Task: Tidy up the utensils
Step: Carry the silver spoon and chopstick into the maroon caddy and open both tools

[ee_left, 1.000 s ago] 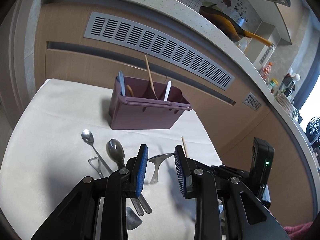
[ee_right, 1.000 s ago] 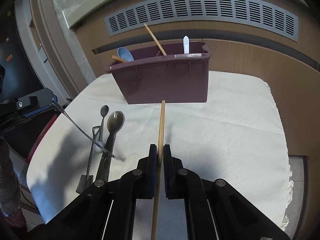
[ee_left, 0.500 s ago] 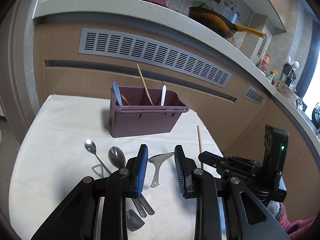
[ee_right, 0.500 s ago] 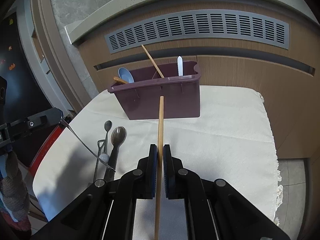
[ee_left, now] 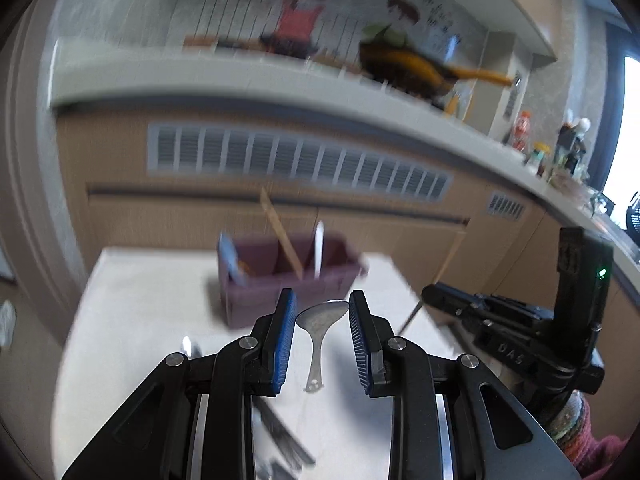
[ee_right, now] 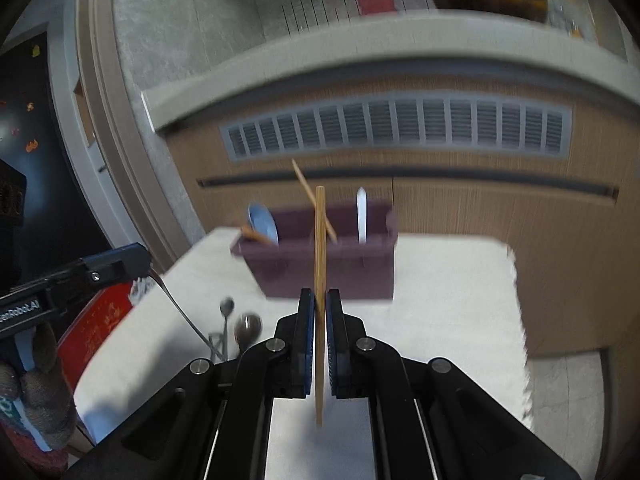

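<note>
**Chopstick and spoon both lifted toward the caddy**

The right gripper (ee_right: 319,312) has its fingers pinched shut on a wooden chopstick (ee_right: 319,264), held upright, its top now crossing in front of the purple caddy (ee_right: 332,268). A second ago that tip sat below the caddy's base; both cameras have since risen and pulled back, and the views are smeared with motion, so the pair of hands is clearly on the move.

The left gripper (ee_left: 322,320) is harder to read. A metal spoon (ee_left: 318,334) hangs between its blue fingers (ee_left: 285,340), bowl at 12 o'clock, handle pointing to 6. The fingers stand apart with a gap on each side of the bowl in the left view, yet in the right view the spoon's handle trails down from that gripper's tip at 9 o'clock, clear of the cloth (ee_right: 448,280). I judge it is carried, though I cannot tell just how it is held.

Still on the cloth at about 7 o'clock from the caddy lie two more spoons (ee_right: 240,320) and a small flat tool. The caddy already holds a blue spoon, a second chopstick and a white utensil.

With both pieces raised, the next move looks like dropping the chopstick beside its mate in the middle slot.
</note>
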A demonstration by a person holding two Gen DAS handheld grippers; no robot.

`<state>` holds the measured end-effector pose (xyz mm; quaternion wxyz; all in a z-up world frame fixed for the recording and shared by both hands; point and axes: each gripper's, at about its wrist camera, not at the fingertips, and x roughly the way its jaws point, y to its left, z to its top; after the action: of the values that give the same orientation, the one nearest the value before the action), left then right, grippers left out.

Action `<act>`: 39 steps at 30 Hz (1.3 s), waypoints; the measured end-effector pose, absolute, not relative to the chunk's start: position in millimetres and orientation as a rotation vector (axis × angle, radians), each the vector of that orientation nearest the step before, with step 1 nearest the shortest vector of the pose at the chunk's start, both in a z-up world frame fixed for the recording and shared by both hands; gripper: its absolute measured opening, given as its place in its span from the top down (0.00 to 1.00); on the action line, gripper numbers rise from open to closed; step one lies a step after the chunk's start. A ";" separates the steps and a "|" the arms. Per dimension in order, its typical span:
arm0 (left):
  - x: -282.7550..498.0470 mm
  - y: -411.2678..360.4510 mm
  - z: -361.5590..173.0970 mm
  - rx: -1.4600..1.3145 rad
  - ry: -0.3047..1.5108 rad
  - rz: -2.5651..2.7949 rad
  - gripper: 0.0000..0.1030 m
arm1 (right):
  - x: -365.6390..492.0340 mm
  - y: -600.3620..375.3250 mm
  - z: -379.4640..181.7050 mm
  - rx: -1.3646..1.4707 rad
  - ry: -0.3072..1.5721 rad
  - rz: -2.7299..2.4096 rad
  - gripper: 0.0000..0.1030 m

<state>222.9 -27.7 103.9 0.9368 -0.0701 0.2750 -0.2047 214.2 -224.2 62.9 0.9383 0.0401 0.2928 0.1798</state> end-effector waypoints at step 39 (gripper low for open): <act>321.0 9.3 59.6 -0.115 0.548 -0.307 0.40 | 272.2 -209.3 62.2 -0.076 0.478 0.195 0.37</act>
<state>321.0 9.3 59.6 0.9495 -0.0564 0.2693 -0.1508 272.2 -209.3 62.2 0.9661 -0.0378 0.2364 0.0964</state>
